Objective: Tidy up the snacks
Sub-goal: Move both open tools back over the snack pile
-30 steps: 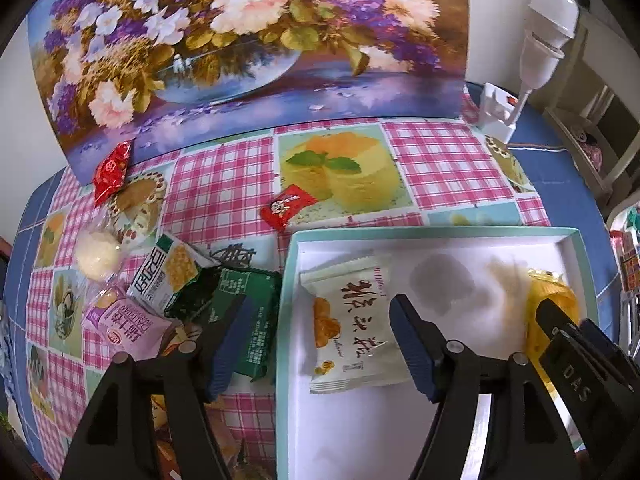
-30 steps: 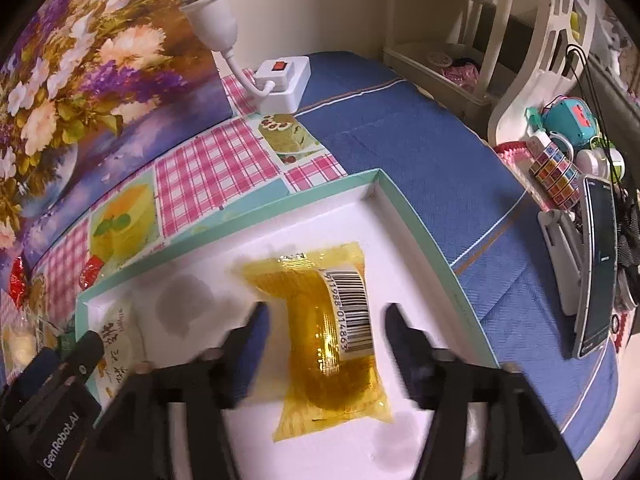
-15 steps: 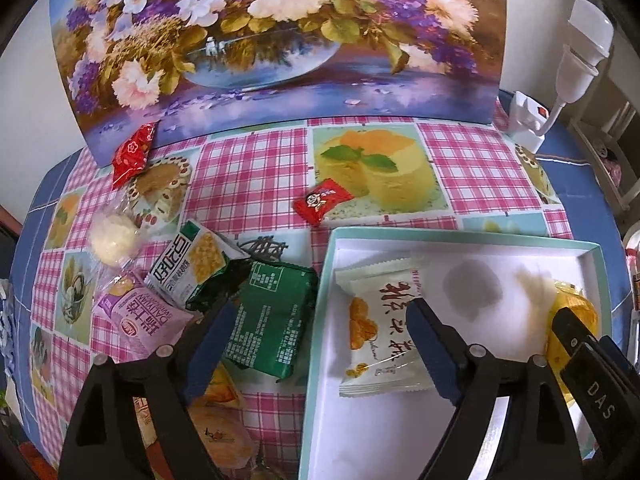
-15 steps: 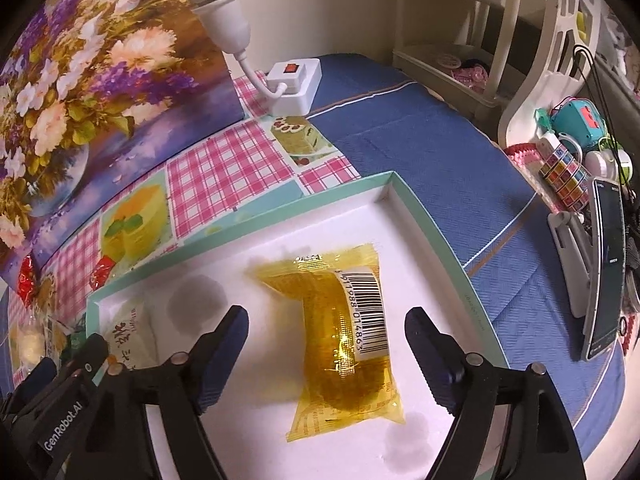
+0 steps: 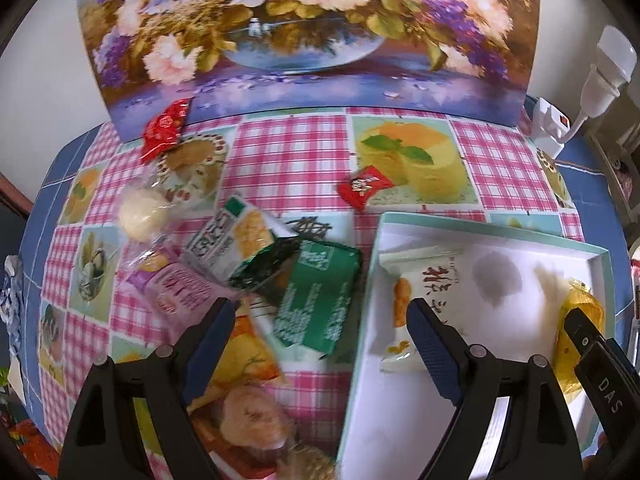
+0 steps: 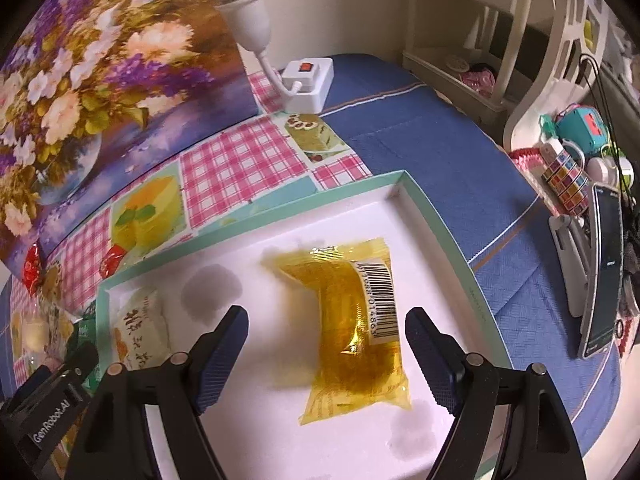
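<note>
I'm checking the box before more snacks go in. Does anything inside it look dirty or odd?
Yes. The white floor of the box has greyish blotches like grease stains: one between the white packet and the yellow packet, another near the yellow packet's lower corner.

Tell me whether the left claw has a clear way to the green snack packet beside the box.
Probably yes. The left claw is open and empty, and the green snack packet lies just ahead between its fingers, on top of the pile outside the box. Nothing covers it, though neighbouring packets crowd its left edge.
</note>
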{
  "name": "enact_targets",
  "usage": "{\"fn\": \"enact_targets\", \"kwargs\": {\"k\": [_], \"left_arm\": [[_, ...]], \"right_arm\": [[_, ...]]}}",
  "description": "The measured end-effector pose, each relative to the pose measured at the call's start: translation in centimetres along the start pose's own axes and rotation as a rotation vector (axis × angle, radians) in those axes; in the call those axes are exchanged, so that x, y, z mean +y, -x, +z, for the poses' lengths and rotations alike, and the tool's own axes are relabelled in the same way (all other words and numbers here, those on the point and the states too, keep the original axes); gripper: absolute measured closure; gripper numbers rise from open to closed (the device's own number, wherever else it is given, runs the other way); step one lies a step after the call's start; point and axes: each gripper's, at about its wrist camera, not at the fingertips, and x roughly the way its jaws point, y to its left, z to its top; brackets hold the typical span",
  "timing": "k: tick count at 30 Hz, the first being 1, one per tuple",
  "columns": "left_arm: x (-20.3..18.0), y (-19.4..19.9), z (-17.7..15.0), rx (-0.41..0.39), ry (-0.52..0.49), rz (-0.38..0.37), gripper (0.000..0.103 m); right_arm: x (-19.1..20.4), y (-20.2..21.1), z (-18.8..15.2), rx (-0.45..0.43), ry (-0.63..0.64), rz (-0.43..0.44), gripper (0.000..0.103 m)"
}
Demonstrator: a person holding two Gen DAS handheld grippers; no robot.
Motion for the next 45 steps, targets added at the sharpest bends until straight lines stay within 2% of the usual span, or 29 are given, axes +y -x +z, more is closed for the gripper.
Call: {"fn": "enact_targets", "kwargs": {"k": [11,16,22,25,32,36,45], "left_arm": [[5.5,3.6,-1.6,-0.043,0.056,0.073,0.015],[9.1,5.3,-3.3,-0.054,0.086,0.111,0.015],[13.1,6.3,-5.5,-0.047,0.172,0.107,0.015],[14.3,6.6,-6.5,-0.045,0.185,0.127,0.015],[16.7,6.0,-8.5,-0.009,0.248,0.111,0.015],[17.4,4.8,-9.3,0.039,0.286,0.069,0.015],[16.2,1.7,-9.6,0.139,0.312,-0.010,0.015]], "right_arm": [[3.4,3.7,-2.2,-0.033,0.098,0.043,0.019],[5.3,5.2,-3.7,-0.039,0.149,0.059,0.019],[7.7,6.9,-6.1,-0.034,0.220,0.097,0.019],[8.8,7.5,-7.5,-0.019,0.238,0.125,0.019],[11.4,7.6,-10.3,0.027,0.322,0.168,0.019],[12.3,6.8,-11.3,0.068,0.351,0.176,0.019],[12.5,4.8,-11.7,0.143,0.334,0.172,0.019]]}}
